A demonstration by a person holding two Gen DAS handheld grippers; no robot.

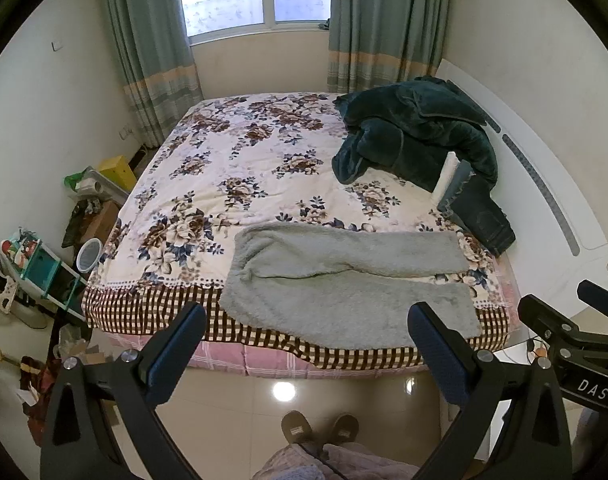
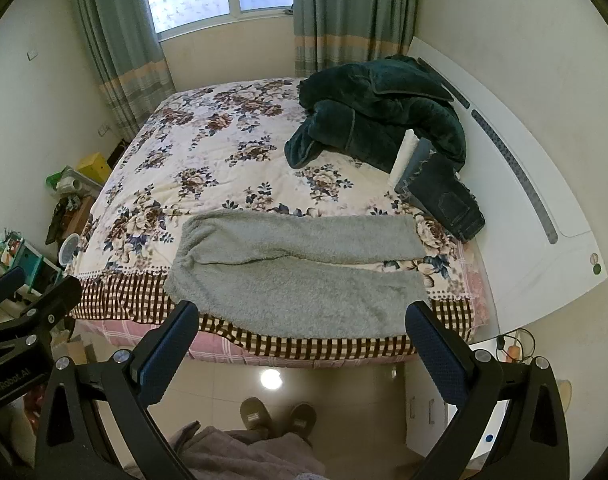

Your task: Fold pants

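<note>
Grey fleece pants (image 1: 344,276) lie flat across the near edge of the bed, waistband to the left and both legs spread to the right; they also show in the right wrist view (image 2: 299,268). My left gripper (image 1: 306,320) is open and empty, held above the floor just short of the bed edge. My right gripper (image 2: 301,318) is open and empty too, at the same distance from the pants. The right gripper's body shows at the right edge of the left wrist view (image 1: 572,336).
The bed has a floral cover (image 1: 239,168). A dark green fleece garment (image 1: 416,132) and folded dark jeans (image 1: 480,212) lie at its far right by the white headboard (image 1: 544,184). Cluttered shelves and boxes (image 1: 43,256) stand left. My slippered feet (image 1: 320,426) are on the tiled floor.
</note>
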